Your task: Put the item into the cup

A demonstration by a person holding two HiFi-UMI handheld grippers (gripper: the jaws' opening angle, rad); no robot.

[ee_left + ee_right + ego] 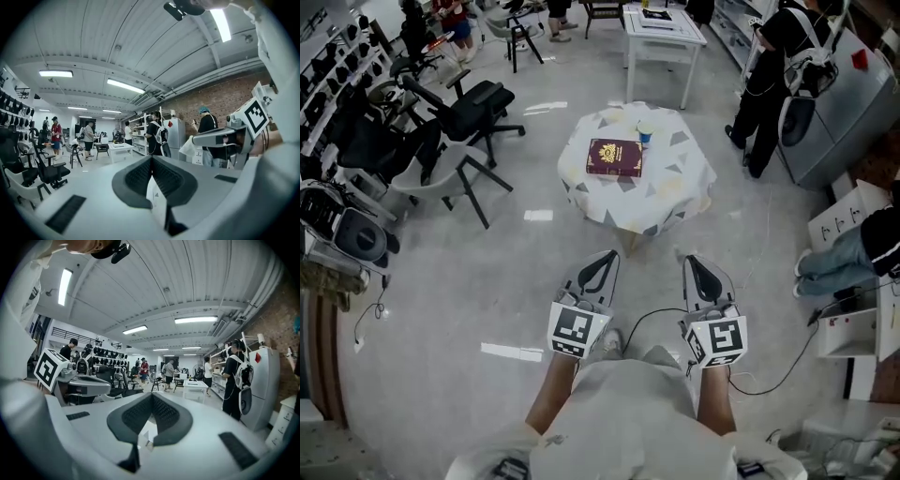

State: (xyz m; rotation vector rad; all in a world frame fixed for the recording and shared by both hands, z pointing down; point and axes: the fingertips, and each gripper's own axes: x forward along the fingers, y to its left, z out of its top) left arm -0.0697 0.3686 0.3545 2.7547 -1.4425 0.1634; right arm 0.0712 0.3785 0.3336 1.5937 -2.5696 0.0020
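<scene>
A small table (pixel 675 192) under a white cloth with grey triangles stands ahead of me on the floor. A dark red book (pixel 614 157) lies on it, and a small blue-and-white cup (pixel 645 136) stands just behind the book. My left gripper (pixel 608 256) and right gripper (pixel 690 262) hang side by side well short of the table, both pointing at it. Each is shut with nothing in it. In the left gripper view the jaws (pixel 152 157) meet at their tips, and the same holds in the right gripper view (pixel 152 396). A strip of the patterned cloth (pixel 146 434) shows through the gap.
Black office chairs (pixel 473 108) crowd the left side. A white table (pixel 661 33) stands at the back. A person with a backpack (pixel 773 66) is at the right beside a grey cabinet (pixel 853 112). White shelving (pixel 853 328) and a black cable (pixel 773 380) lie at the near right.
</scene>
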